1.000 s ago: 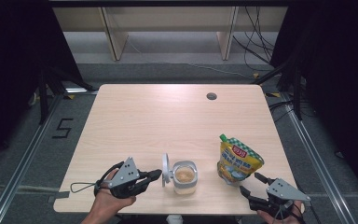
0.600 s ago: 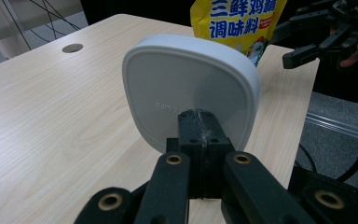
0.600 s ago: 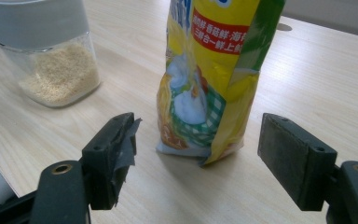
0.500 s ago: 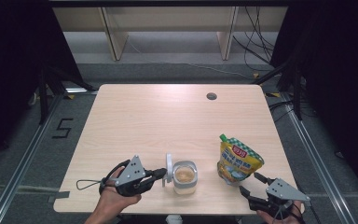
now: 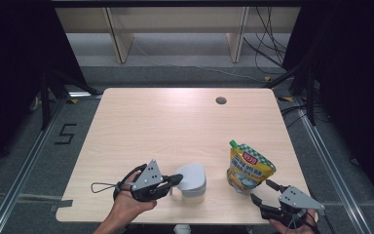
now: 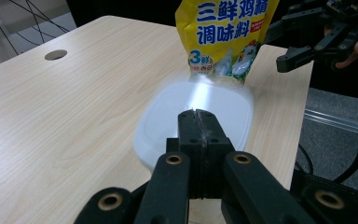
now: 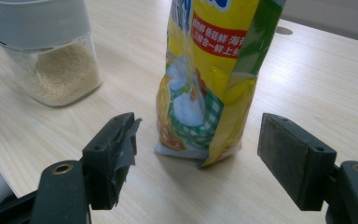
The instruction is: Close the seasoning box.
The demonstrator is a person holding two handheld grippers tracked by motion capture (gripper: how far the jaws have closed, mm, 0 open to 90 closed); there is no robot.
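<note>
Left tool (image 5: 175, 179) clamped on jar lid (image 5: 192, 176): hinge slam risk. Right tool (image 5: 263, 192) apart near pouch (image 5: 249, 165): may topple.

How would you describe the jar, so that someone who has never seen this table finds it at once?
Look at the wooden table, along its near edge, between the two grippers. The jar stands there, to the left of the upright yellow pouch and right beside the left gripper. It is the clear glass container with a white lid and pale grains inside, not the printed bag.
</note>
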